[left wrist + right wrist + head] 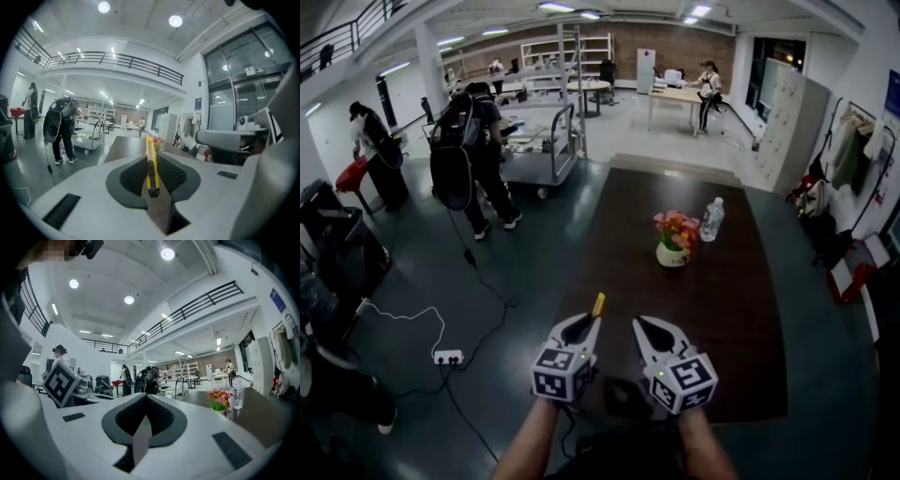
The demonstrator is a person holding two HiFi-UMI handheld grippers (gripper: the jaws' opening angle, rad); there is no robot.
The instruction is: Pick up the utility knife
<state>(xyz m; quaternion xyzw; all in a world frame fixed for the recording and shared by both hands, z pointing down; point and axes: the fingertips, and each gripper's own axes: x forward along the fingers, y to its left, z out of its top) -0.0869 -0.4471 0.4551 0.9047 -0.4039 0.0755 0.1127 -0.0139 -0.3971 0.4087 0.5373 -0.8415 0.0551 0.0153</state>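
Note:
The yellow utility knife [151,165] is clamped edge-on between the black pads of my left gripper [150,157], its tip sticking out forward past the fingertips. In the head view the knife's yellow end [598,305] pokes out beyond the left gripper [584,326], held up above the near edge of the dark table [750,291]. My right gripper [649,330] hovers just to the right of it at about the same height. In the right gripper view its jaws [146,398] meet at the tip with nothing between them.
A pot of flowers [674,239] and a clear water bottle [712,218] stand at the middle of the table. On the floor to the left lie a power strip [447,356] and cables. People [478,150] and a metal cart [546,150] are farther off at left.

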